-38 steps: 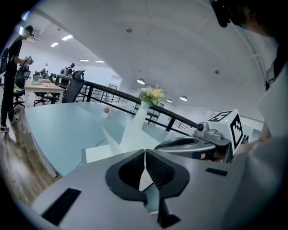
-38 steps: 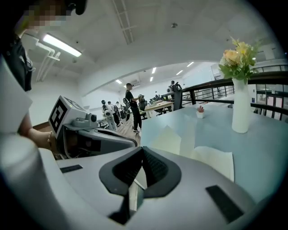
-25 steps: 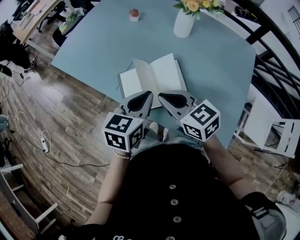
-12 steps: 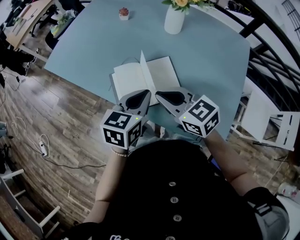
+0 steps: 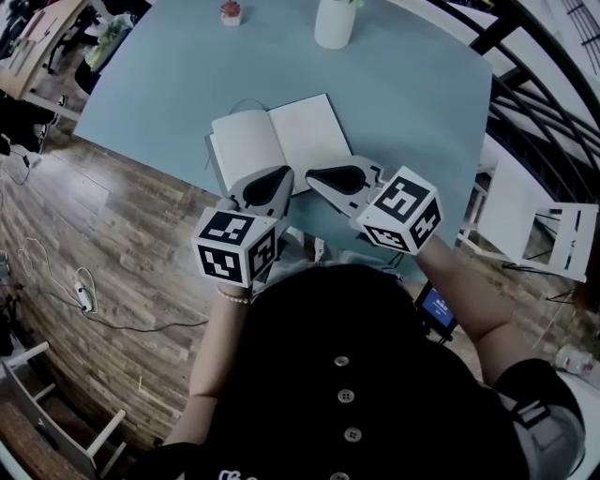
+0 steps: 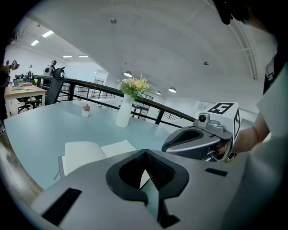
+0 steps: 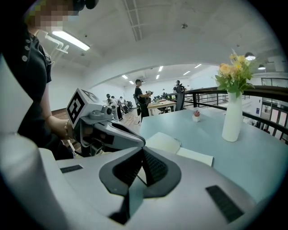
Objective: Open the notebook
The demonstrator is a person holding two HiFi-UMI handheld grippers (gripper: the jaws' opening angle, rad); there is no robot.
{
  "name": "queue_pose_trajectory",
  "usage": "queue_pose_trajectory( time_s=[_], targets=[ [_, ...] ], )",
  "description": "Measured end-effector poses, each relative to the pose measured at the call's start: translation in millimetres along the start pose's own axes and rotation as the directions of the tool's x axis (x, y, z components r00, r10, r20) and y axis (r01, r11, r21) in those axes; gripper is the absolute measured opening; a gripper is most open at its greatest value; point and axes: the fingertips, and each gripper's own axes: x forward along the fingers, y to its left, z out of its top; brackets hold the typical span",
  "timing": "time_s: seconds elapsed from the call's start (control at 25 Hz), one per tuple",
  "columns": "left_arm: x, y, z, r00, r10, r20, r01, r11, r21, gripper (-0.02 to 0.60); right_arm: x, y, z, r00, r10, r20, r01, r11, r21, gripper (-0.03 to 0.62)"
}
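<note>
White blank pages are facing up from the notebook, which is lying spread open and flat on the pale blue surface, close to the edge nearest the person. A dark cover edge is showing along its left side. A white vase and a small potted plant are standing well apart from it at the far side.

Both tongs are hanging side by side at the near edge of the notebook. The left tongs are pressed fully together with nothing between them, their tip lying over the book's near left corner in the head view. Whether they are touching the paper cannot be told. The right tongs are likewise closed and empty, pointing at the near edge of the right-hand page.

Judging by how it is lying, the notebook is already looking open, so little of the task is remaining.

The book is probably handling as a light thing. Its cover is likely behaving stiffly while the thin leaves are bending, creasing or tearing easily under a hard pinch. Any further hold is best taken on the free outer edge of the cover or of a page, away from the spine, where the leaf is lifting most readily. A flat press near the centre fold is likely keeping it from sliding on the smooth surface.
</note>
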Motion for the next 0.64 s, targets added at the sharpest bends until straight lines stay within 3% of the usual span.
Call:
queue_pose_trajectory(
  time_s=[0.36, 0.64],
  targets=[
    [-4.6, 2.5, -10.6, 1.0, -0.002, -0.018, 0.001, 1.0, -0.029, 0.017, -0.7, -1.7, -10.1, 0.997, 0.025, -0.075, -0.029, 0.998, -0.048, 0.003],
    [-4.9, 3.8, -14.5, 1.0, -0.001, -0.024, 0.001, 0.999, -0.034, 0.017, 1.6, -1.9, -9.0, 0.997, 0.025, -0.067, -0.029, 0.998, -0.051, 0.003]
  ],
)
